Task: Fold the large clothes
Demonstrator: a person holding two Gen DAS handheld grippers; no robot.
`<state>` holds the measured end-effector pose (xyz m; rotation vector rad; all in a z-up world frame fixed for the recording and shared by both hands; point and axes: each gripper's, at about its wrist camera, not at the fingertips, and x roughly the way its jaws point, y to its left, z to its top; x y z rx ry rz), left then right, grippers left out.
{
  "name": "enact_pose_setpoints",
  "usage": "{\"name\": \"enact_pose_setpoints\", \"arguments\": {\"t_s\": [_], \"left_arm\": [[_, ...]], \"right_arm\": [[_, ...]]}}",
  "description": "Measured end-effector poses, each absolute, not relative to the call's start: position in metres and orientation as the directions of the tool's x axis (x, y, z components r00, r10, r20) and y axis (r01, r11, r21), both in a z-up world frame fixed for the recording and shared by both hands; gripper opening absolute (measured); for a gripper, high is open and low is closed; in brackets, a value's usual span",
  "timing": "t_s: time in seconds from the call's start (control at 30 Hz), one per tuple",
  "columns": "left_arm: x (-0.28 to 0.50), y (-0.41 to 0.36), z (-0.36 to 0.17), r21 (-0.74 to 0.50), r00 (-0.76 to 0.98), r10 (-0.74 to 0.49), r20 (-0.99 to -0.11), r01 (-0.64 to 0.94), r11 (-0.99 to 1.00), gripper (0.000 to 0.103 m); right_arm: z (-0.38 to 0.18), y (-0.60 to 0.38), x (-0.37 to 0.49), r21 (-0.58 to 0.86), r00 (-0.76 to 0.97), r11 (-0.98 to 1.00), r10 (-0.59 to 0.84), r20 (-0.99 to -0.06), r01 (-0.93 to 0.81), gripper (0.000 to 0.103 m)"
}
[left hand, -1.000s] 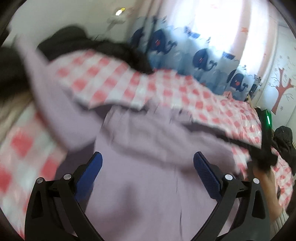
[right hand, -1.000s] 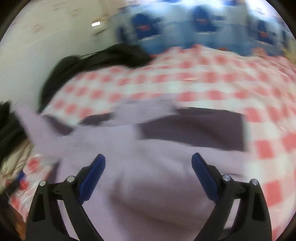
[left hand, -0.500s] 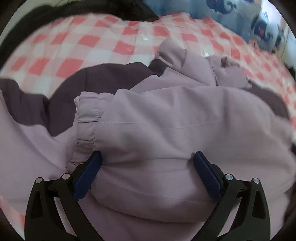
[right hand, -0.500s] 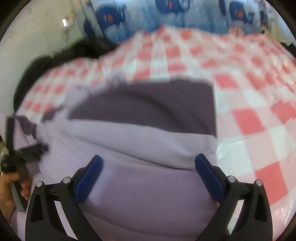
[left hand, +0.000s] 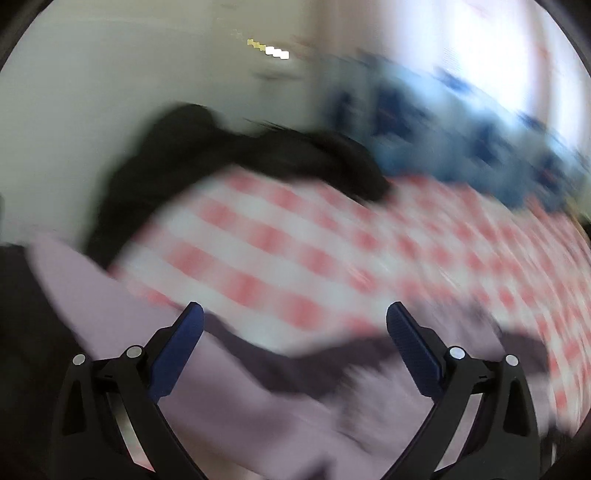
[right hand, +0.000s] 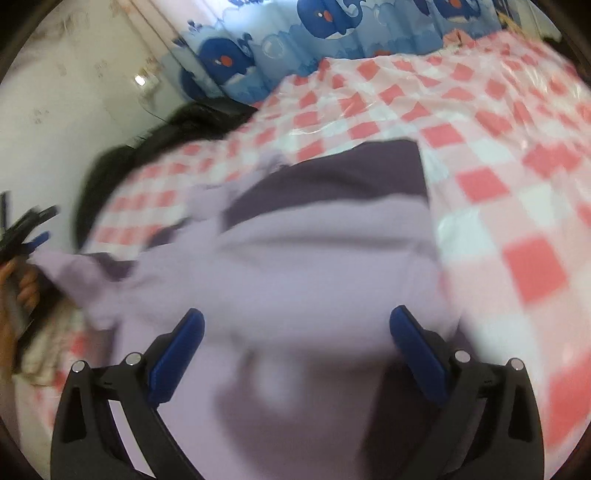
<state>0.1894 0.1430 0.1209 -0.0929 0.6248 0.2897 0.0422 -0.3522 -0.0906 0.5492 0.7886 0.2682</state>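
A lilac jacket [right hand: 314, 266] with a dark purple lining [right hand: 332, 184] lies on a bed with a red-and-white checked cover [right hand: 498, 155]. My right gripper [right hand: 295, 332] is open, low over the jacket's lilac body. My left gripper [left hand: 293, 321] is open and empty above the jacket's left part [left hand: 221, 398]; that view is blurred by motion. In the right wrist view the left gripper [right hand: 26, 236] shows at the far left in a hand, beside a lifted corner of the jacket.
A black garment [left hand: 229, 155] lies heaped at the bed's far left by the white wall. Blue whale-print curtains [right hand: 332, 33] hang behind the bed. The checked cover stretches out to the right of the jacket.
The left gripper has swung up and left off the jacket's sleeve, and its view now shows wall and bed. The right gripper has shifted slightly over the jacket. Both stay open.
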Motion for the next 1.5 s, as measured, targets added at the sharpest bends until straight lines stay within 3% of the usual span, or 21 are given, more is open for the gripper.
{"name": "enact_pose_setpoints", "arguments": {"t_s": [0.1,0.2,0.3,0.43,0.73,0.8,0.83,0.9,0.97,1.1,1.27,1.5], "left_arm": [[0.202,0.217,0.16,0.103,0.65,0.528,-0.546,-0.573,0.813,0.095],[0.215,0.262,0.173,0.193,0.489,0.691,-0.532,-0.725,0.662,0.095],[0.224,0.299,0.165,0.205,0.365,0.721,-0.589,-0.796,0.57,0.095],[0.234,0.328,0.141,0.126,0.345,0.654,-0.674,-0.818,0.561,0.095],[0.23,0.347,0.11,0.169,0.255,0.71,-0.657,-0.867,0.468,0.095],[0.235,0.35,0.104,0.162,0.265,0.676,-0.687,-0.851,0.499,0.094],[0.236,0.35,0.102,0.148,0.281,0.661,-0.696,-0.845,0.515,0.087],[0.233,0.352,0.102,0.098,0.313,0.628,-0.713,-0.841,0.532,0.031],[0.226,0.359,0.102,-0.042,0.413,0.527,-0.743,-0.814,0.579,0.019],[0.21,0.351,0.117,-0.229,0.606,0.438,-0.664,-0.723,0.652,0.015],[0.181,0.305,0.158,-0.478,0.874,0.228,-0.43,-0.435,0.763,0.015],[0.165,0.211,0.202,-0.573,0.968,-0.049,-0.245,-0.104,0.813,0.014]], "right_arm": [[-0.105,-0.329,0.024,0.616,0.653,0.787,0.487,-0.581,-0.039,0.097],[-0.117,-0.304,0.041,0.598,0.591,0.798,0.519,-0.617,-0.076,0.097],[-0.117,-0.294,0.044,0.554,0.588,0.826,0.5,-0.636,-0.104,0.097],[-0.122,-0.302,0.045,0.601,0.588,0.794,0.532,-0.61,-0.095,0.097],[-0.126,-0.306,0.047,0.622,0.581,0.779,0.545,-0.604,-0.084,0.097],[-0.127,-0.307,0.046,0.626,0.581,0.775,0.548,-0.601,-0.083,0.097],[-0.127,-0.307,0.046,0.629,0.581,0.773,0.55,-0.6,-0.082,0.097],[-0.127,-0.309,0.046,0.635,0.581,0.768,0.554,-0.596,-0.081,0.097],[-0.128,-0.311,0.046,0.643,0.582,0.762,0.559,-0.591,-0.079,0.097],[-0.12,-0.315,0.043,0.618,0.618,0.783,0.518,-0.591,-0.066,0.097],[-0.103,-0.326,0.04,0.585,0.691,0.809,0.454,-0.563,-0.054,0.097],[-0.106,-0.353,0.044,0.659,0.715,0.752,0.447,-0.538,0.027,0.097]]}}
